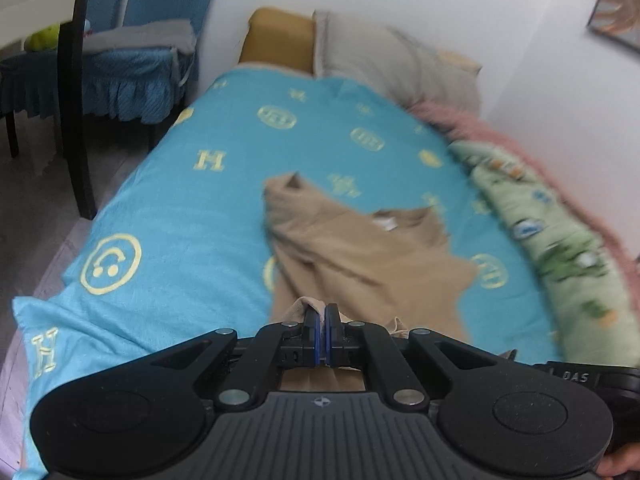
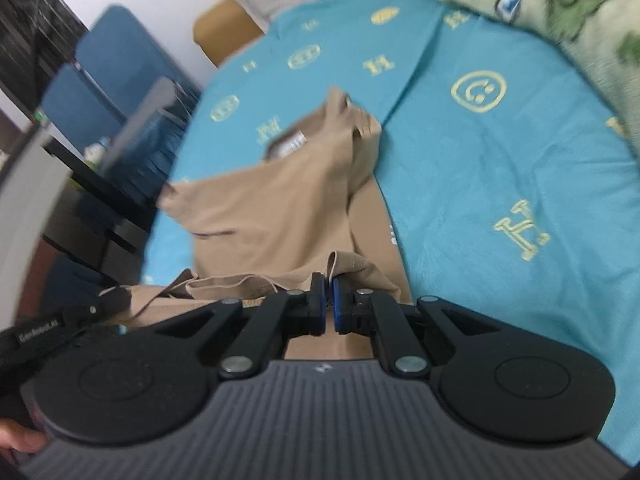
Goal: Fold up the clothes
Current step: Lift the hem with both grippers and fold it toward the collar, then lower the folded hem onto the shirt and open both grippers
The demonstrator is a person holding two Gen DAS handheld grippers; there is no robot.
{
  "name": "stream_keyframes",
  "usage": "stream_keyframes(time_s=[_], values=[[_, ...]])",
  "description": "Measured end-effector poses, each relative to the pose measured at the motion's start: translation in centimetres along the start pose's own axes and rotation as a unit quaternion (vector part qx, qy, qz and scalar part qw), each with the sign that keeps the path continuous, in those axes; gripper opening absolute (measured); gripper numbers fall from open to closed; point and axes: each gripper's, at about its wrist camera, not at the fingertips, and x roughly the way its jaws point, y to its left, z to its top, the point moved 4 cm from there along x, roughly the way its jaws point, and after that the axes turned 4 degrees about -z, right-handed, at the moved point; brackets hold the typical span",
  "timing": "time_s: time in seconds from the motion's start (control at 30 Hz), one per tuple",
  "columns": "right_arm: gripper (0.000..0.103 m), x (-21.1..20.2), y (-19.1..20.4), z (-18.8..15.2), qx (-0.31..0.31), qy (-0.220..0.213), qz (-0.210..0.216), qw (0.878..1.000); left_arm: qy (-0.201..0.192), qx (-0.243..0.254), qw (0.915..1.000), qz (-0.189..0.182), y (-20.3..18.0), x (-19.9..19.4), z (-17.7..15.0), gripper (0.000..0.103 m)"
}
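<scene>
Both hand-held grippers [image 1: 322,310] [image 2: 329,282] clench the tan shirt [image 1: 360,248]; only the right view shows its label [image 2: 289,142].

Yellow "H" letters [image 1: 209,160] dot the turquoise bedspread [image 1: 180,208]; "DAS" [image 1: 575,377] marks the black device at right.

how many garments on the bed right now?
1. A tan shirt lies rumpled mid-bed on the blue sheet, its near edge pinched by the left gripper and the right gripper. More could be hidden under the green blanket.
</scene>
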Motion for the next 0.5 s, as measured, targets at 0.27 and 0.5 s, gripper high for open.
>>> stream_keyframes(time_s=[0.27, 0.5], values=[[0.008, 3.5, -0.3, -0.7, -0.013, 0.000, -0.013, 1.000, 0.019, 0.024, 0.9995, 0.009, 2.1, 5.0, -3.3, 0.003], [0.011, 0.3, 0.7, -0.2, -0.024, -0.013, -0.032, 0.999, 0.013, 0.055, 0.9983, 0.015, -0.1, 0.9, -2.3, 0.048]])
